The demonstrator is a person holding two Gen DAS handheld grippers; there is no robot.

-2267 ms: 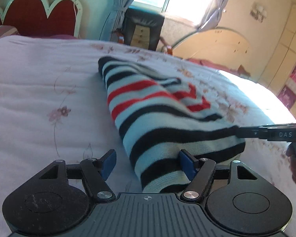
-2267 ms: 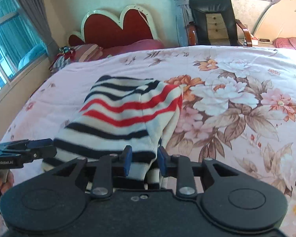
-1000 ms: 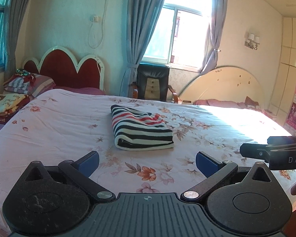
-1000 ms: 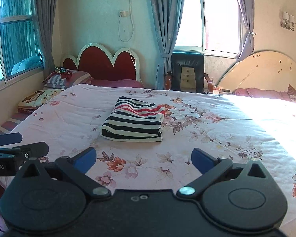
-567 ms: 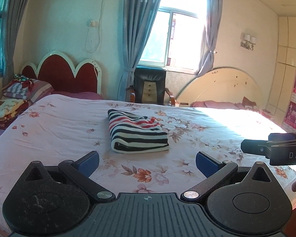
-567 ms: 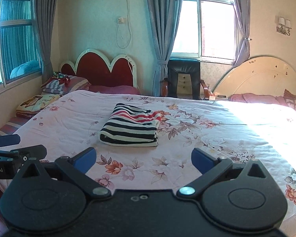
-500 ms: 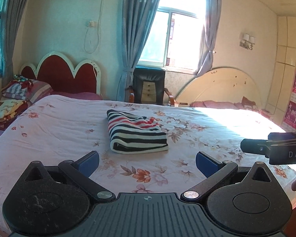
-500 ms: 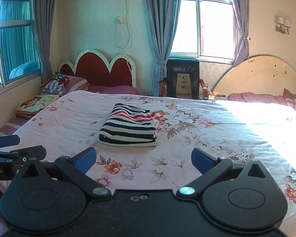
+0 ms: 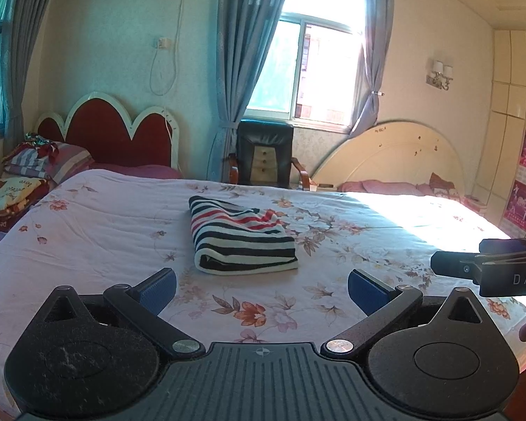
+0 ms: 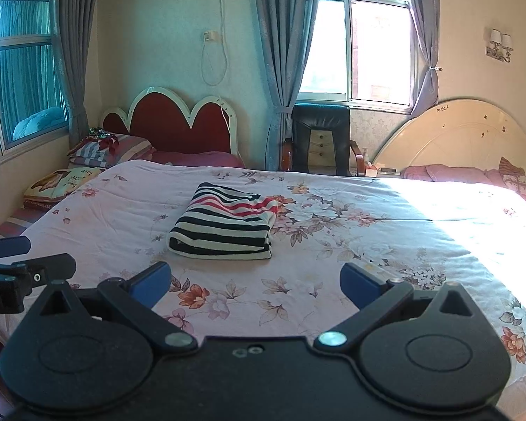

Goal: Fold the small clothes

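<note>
A folded sweater with black, white and red stripes (image 9: 240, 236) lies as a neat rectangle on the floral bedspread (image 9: 98, 231); it also shows in the right wrist view (image 10: 224, 226). My left gripper (image 9: 261, 289) is open and empty, held well back from the sweater over the bed's near edge. My right gripper (image 10: 254, 282) is open and empty, also well back from it. The right gripper shows at the right edge of the left wrist view (image 9: 487, 268). The left gripper shows at the left edge of the right wrist view (image 10: 21, 266).
A red heart-shaped headboard (image 9: 105, 137) and stacked pillows and blankets (image 9: 24, 172) are at the far left. A black chair (image 9: 264, 154) stands under the window. A cream headboard (image 9: 385, 154) is at the far right. Bright sunlight falls on the bed's right side (image 9: 420, 217).
Both grippers have let go of the sweater, opened wide and pulled far back from the bed. The sweater stays folded. In the last half second the views have only drifted slightly further back.
</note>
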